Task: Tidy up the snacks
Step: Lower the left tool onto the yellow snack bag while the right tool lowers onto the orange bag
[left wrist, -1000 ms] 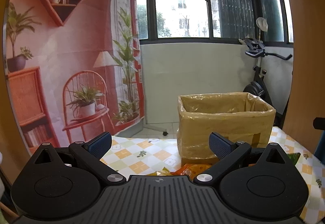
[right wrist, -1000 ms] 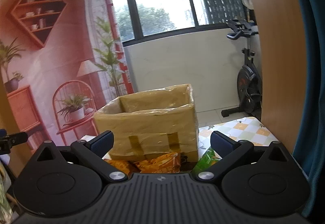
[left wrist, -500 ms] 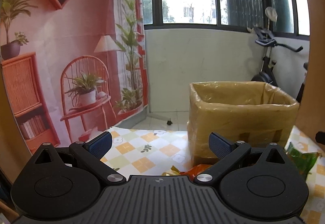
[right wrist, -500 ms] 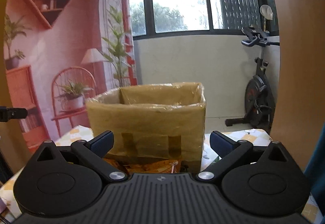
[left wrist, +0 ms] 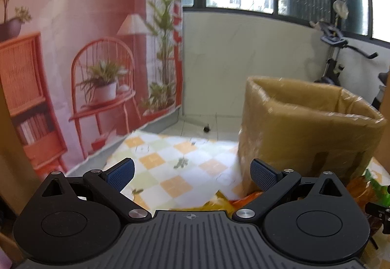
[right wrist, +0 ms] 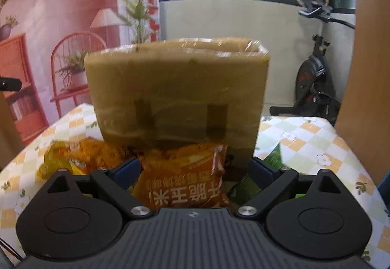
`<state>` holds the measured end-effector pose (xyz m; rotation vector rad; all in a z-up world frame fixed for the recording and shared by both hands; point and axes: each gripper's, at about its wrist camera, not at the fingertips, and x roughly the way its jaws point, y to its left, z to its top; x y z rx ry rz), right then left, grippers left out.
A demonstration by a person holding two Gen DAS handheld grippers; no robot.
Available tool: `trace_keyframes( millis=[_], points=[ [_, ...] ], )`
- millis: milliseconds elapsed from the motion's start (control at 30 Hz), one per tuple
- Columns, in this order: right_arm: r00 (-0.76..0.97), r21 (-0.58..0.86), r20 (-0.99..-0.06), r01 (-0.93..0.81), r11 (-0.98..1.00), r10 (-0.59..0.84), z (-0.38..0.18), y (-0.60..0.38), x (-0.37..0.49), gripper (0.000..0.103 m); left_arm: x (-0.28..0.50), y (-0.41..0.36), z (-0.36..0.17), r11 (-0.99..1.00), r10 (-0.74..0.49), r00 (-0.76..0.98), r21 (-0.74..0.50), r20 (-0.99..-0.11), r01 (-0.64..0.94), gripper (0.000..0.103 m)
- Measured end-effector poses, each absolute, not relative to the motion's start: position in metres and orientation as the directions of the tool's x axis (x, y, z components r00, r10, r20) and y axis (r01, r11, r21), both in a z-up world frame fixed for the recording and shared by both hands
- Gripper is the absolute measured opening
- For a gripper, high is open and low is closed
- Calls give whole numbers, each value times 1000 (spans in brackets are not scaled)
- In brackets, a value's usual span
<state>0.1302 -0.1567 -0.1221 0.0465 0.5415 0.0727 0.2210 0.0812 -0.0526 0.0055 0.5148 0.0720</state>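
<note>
The left gripper [left wrist: 192, 175] is hovering wide apart over the checkered tablecloth [left wrist: 170, 171]. The orange foil snack packet [right wrist: 185, 178] is lying before the tape-wrapped brown cardboard box [right wrist: 175, 93], between the spread jaws of the right gripper [right wrist: 193, 172].

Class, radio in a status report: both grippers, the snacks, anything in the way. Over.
Left gripper open, empty. Right gripper open, straddling orange snack bag. Cardboard box right behind it; yellow bag and green bag alongside.
</note>
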Motion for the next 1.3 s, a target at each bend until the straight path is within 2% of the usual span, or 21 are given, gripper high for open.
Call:
trace_keyframes(
  millis=[467,700,1300],
  points=[
    [800,65,-588,-103,993,121,-152,-151,167,96,252,106,-108,990,-12,793,-119,-609,-76,102],
    [793,48,-595,-124,991,128,-161,-143,168,93,259,107,-127,990,-11,780,-117,-625,-80,102],
    [795,71,-594,-105,992,126,-164,-148,170,86,285,124,-176,888,-125,708,-396,-695,-232,100]
  ],
)
